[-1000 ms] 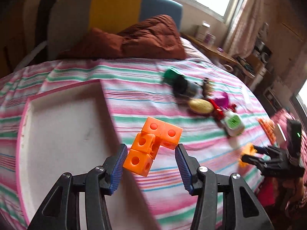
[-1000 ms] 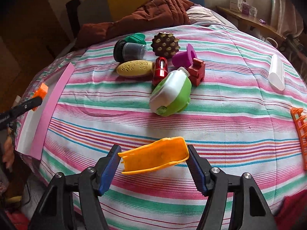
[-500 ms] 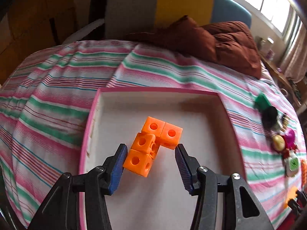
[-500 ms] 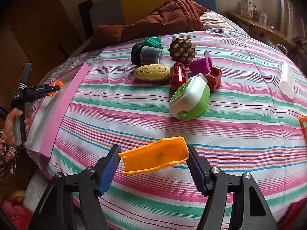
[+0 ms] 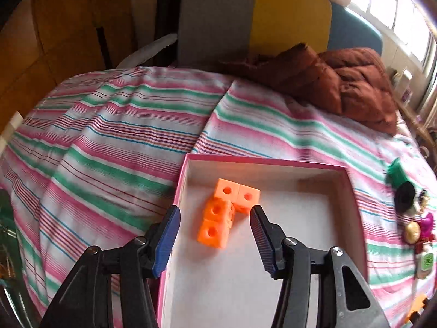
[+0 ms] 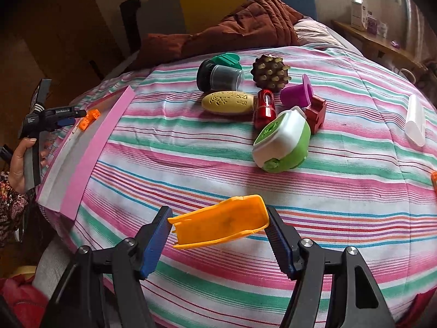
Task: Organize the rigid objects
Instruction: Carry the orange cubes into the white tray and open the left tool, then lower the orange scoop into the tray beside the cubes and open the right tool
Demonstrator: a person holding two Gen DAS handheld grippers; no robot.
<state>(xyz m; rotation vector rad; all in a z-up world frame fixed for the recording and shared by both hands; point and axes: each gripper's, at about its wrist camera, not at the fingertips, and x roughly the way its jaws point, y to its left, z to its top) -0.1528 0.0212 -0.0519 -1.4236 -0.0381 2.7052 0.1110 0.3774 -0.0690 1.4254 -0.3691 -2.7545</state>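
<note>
And the left gripper (image 5: 215, 218) is over the pink-rimmed box (image 5: 355, 207) now, where a second ago it hung above the striped bedspread (image 5: 109, 136) beside it. Its jaws have just been opening, and they stand wide, with a clear gap on both sides of the orange cube cluster (image 5: 226, 213), which looks to be lying on the white floor of the box near its left wall. I'd call that one delivered, the first piece sorted. Across to the right gripper (image 6: 218, 227): no change there, it is clamped on the orange scoop-shaped piece (image 6: 218, 224), holding it above the bedspread as before. Beyond it the pile waits: the green-and-white case (image 6: 281, 143), the yellow oval (image 6: 226, 102), the spiky brown ball (image 6: 270, 72). Plenty left to move into the box.
</note>
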